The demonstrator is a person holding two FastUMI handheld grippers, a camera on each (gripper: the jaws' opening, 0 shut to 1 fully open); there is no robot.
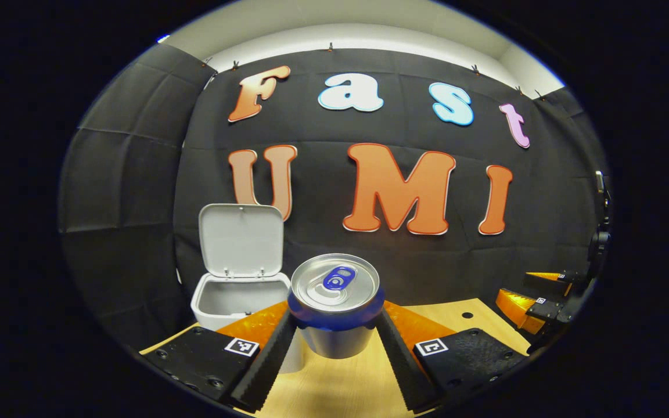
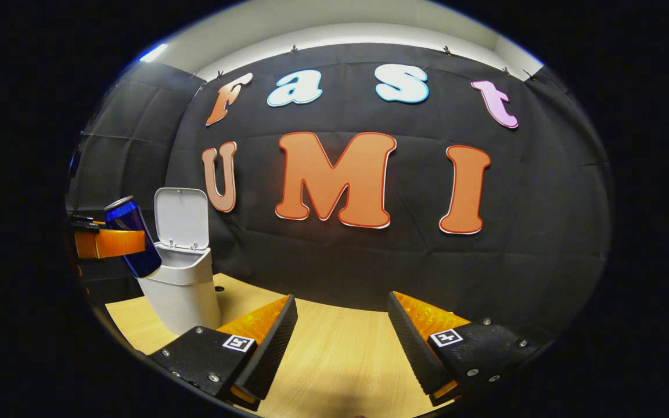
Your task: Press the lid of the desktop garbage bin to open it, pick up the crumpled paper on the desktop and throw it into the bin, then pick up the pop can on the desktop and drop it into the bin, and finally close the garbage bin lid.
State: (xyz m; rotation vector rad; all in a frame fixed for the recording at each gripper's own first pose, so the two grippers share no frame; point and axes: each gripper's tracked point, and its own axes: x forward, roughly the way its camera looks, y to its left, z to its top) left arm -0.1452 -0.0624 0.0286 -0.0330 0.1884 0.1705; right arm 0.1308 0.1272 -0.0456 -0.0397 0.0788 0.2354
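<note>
Between the two fingers of my left tool I see the pop can, clamped from both sides and lifted clear of the wooden surface; its silver top with the blue tab faces the camera. At about 10 o'clock from the can stands the white garbage bin, its lid standing upright and open, so the grey inside is visible. In the left gripper view I find the right tool far at 3 o'clock, near the edge. In the right gripper view, the right tool has its fingers well apart, with only the bare surface between them. At 9 o'clock in that view the can hangs tilted in the left tool, just beside the bin and close to its open rim, in front of the raised lid. I cannot tell whether the can touches the bin.
</note>
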